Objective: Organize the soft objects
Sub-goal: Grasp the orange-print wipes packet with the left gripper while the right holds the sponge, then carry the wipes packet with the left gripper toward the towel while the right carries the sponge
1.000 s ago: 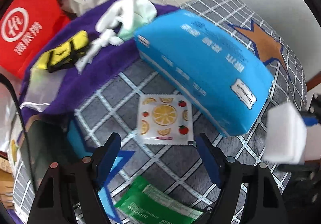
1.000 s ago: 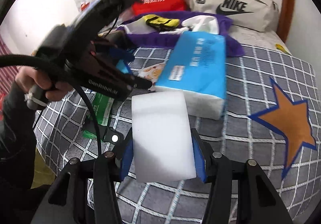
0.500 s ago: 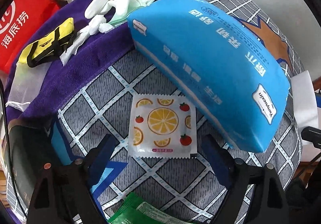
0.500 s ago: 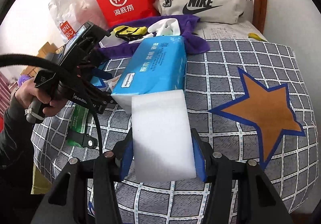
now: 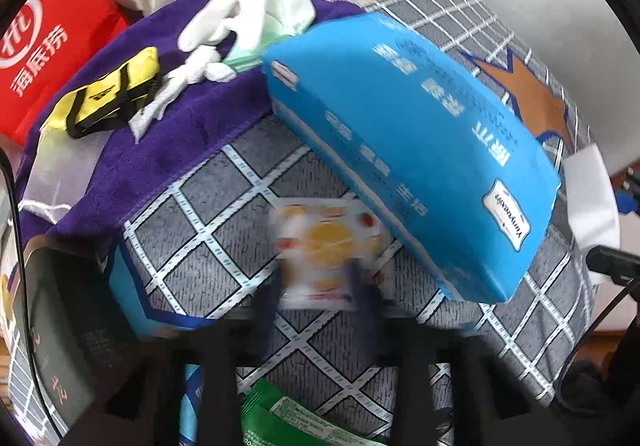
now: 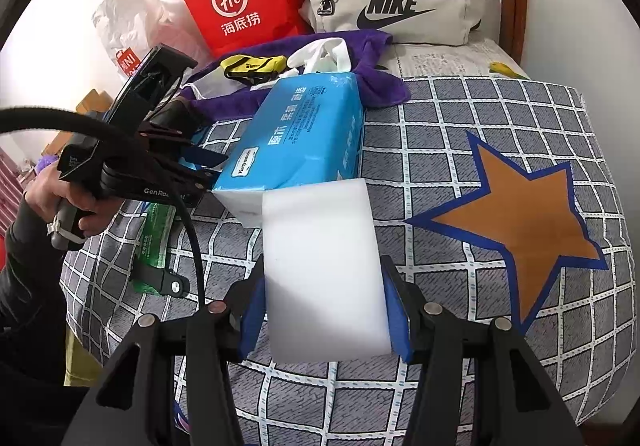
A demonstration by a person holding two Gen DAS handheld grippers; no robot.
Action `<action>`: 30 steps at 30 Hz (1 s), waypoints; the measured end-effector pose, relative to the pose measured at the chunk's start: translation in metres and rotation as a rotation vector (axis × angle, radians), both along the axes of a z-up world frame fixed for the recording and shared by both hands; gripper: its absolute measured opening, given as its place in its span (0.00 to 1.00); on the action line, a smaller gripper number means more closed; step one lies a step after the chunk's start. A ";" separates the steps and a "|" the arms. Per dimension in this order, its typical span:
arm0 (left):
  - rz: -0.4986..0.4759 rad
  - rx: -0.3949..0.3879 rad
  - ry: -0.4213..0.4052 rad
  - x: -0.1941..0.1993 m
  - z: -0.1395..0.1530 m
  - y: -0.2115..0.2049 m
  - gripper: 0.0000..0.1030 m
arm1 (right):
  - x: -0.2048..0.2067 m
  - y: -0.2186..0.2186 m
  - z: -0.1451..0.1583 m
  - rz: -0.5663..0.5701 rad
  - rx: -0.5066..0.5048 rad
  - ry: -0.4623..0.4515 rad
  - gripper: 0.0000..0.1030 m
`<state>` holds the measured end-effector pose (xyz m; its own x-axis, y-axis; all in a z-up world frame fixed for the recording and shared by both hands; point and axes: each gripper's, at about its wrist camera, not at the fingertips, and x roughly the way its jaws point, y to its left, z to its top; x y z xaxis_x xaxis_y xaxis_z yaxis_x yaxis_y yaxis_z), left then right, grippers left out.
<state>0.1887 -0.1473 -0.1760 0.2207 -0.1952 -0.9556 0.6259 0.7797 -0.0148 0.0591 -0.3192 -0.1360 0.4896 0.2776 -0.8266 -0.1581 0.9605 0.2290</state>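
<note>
Whereas my left jaws (image 5: 316,298) stood spread a second ago, they now pinch the fruit-print sachet (image 5: 326,246) beside the blue tissue pack (image 5: 400,150), ready for lifting; my right jaws (image 6: 326,310) keep clamping the white sponge (image 6: 324,266).

Left tool (image 5: 316,298) closing; right tool (image 6: 326,310) clamped.

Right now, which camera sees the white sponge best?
The right wrist view: the white sponge fills the middle, clamped between the right hand-held gripper pads. The left wrist view catches only a piece of it at the right edge.
</note>
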 end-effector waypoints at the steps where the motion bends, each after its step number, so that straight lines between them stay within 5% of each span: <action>1: 0.014 -0.023 0.024 0.001 0.003 0.004 0.09 | 0.000 0.000 0.001 -0.002 -0.001 -0.003 0.50; 12: 0.006 0.018 0.001 -0.004 -0.001 0.012 0.11 | 0.002 0.005 0.007 0.015 0.004 -0.019 0.50; 16: 0.004 0.050 -0.027 -0.006 -0.005 -0.001 0.66 | 0.001 0.006 0.008 0.017 0.006 -0.018 0.50; 22: -0.090 0.080 -0.065 -0.020 -0.013 -0.025 0.78 | 0.001 0.005 0.004 0.011 0.010 -0.006 0.50; 27: -0.083 0.052 -0.045 -0.013 -0.016 -0.028 0.81 | 0.001 0.003 0.002 0.002 0.014 0.001 0.50; 30: -0.069 0.001 -0.044 -0.013 -0.015 -0.023 0.57 | 0.002 0.005 0.000 0.004 0.013 0.005 0.50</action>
